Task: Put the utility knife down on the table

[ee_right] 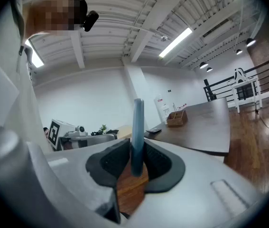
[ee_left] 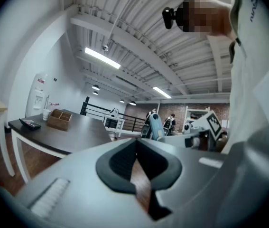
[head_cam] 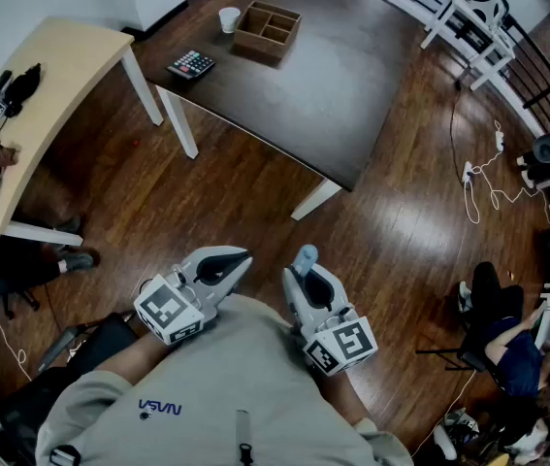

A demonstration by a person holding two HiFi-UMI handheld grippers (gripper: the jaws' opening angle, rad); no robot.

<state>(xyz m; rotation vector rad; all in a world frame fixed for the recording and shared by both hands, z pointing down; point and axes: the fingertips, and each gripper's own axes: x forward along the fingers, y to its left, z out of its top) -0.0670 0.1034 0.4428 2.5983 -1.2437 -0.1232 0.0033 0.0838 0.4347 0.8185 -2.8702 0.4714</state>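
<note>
My right gripper (head_cam: 306, 268) is shut on the blue-grey utility knife (head_cam: 305, 257), held close to my chest over the wooden floor. In the right gripper view the knife (ee_right: 137, 132) stands upright between the dark pads of the right gripper (ee_right: 136, 161). My left gripper (head_cam: 239, 260) is beside it on the left, with nothing in its shut jaws; in its own view the left gripper (ee_left: 135, 159) has its pads touching. The dark table (head_cam: 323, 85) stands well ahead of both grippers.
On the dark table are a wooden compartment box (head_cam: 268, 29), a white cup (head_cam: 229, 18) and a calculator (head_cam: 191, 64). A light wooden desk (head_cam: 51, 95) stands to the left. White railings (head_cam: 469, 27) and cables (head_cam: 478, 178) lie to the right. A person (head_cam: 507, 343) sits at the lower right.
</note>
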